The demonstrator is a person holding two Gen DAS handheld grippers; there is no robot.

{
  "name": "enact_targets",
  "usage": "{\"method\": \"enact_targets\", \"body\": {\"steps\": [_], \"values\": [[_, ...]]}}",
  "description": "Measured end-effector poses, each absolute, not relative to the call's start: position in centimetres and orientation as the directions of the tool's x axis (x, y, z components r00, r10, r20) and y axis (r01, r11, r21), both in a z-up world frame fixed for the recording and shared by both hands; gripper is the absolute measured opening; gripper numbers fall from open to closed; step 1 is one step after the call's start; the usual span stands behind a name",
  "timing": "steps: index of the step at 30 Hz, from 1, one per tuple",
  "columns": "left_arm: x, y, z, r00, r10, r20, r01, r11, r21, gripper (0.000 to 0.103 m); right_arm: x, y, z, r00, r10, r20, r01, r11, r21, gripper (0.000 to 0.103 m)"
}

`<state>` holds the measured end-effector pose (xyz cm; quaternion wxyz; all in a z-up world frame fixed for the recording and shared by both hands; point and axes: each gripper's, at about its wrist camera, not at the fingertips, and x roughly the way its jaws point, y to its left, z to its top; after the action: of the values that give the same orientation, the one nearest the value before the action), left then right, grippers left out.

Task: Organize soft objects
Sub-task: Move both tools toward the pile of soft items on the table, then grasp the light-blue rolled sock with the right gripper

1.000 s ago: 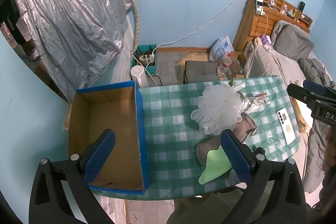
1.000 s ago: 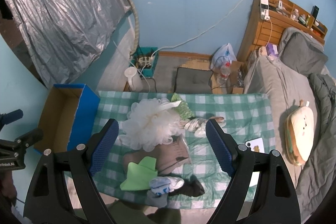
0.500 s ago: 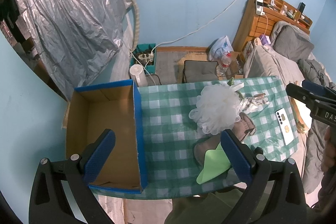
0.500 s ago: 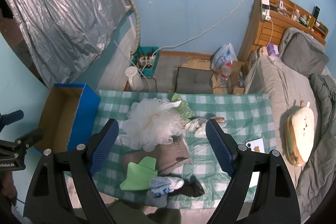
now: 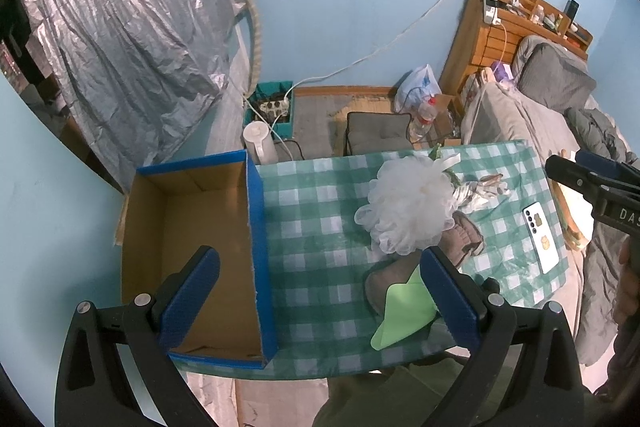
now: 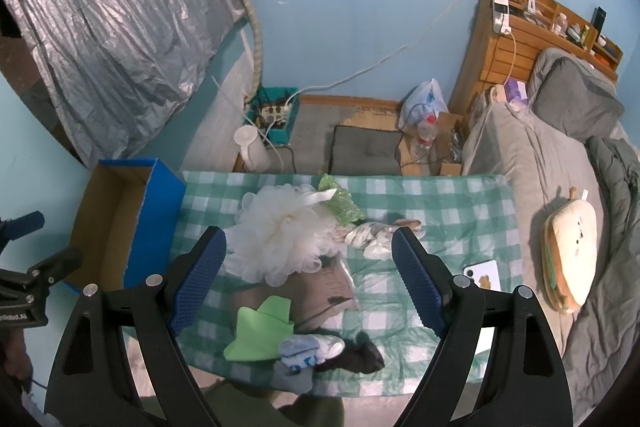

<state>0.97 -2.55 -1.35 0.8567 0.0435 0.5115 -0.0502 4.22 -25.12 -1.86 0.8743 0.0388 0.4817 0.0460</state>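
Observation:
A white mesh bath pouf (image 5: 408, 207) (image 6: 284, 233) lies mid-table on the green checked cloth (image 5: 320, 227) (image 6: 440, 199). By it lie a brown plush slipper (image 5: 460, 239) (image 6: 320, 291), a light green cloth (image 5: 404, 315) (image 6: 260, 327), patterned socks (image 6: 370, 235), a green frilly piece (image 6: 340, 205), and blue-white and black socks (image 6: 316, 347). An open cardboard box with blue sides (image 5: 192, 247) (image 6: 120, 223) stands at the table's left end. My left gripper (image 5: 316, 299) is open, high above box and table. My right gripper (image 6: 308, 275) is open, high above the pile.
A white phone (image 5: 544, 239) (image 6: 484, 275) lies on the table's right end. A bed with a sandwich-shaped plush (image 6: 568, 251) is to the right. Beyond the table, a grey cushion (image 6: 366, 151), a white jug (image 6: 250, 147) and a power strip crate (image 6: 276, 113) sit on the floor.
Both views have shifted very slightly; both grippers stay open and high above the table. Nothing on the table has moved.

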Motion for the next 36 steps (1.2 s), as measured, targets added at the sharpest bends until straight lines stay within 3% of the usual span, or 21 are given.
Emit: {"method": "enact_targets", "body": {"steps": [27, 36], "values": [[2.4, -6.2, -2.7, 0.437, -0.062, -0.897, 0.180, 0.983, 0.020, 0.101, 4.7, -28.0, -2.6, 0.508, 0.116, -0.854, -0.022, 0.992, 0.122, 0.084], [2.8, -7.3, -5.6, 0.388, -0.067, -0.919, 0.231, 0.973, 0.026, 0.101, 4.2, -29.2, -5.5, 0.445, 0.136, -0.885, 0.006, 0.988, 0.155, 0.084]]}}
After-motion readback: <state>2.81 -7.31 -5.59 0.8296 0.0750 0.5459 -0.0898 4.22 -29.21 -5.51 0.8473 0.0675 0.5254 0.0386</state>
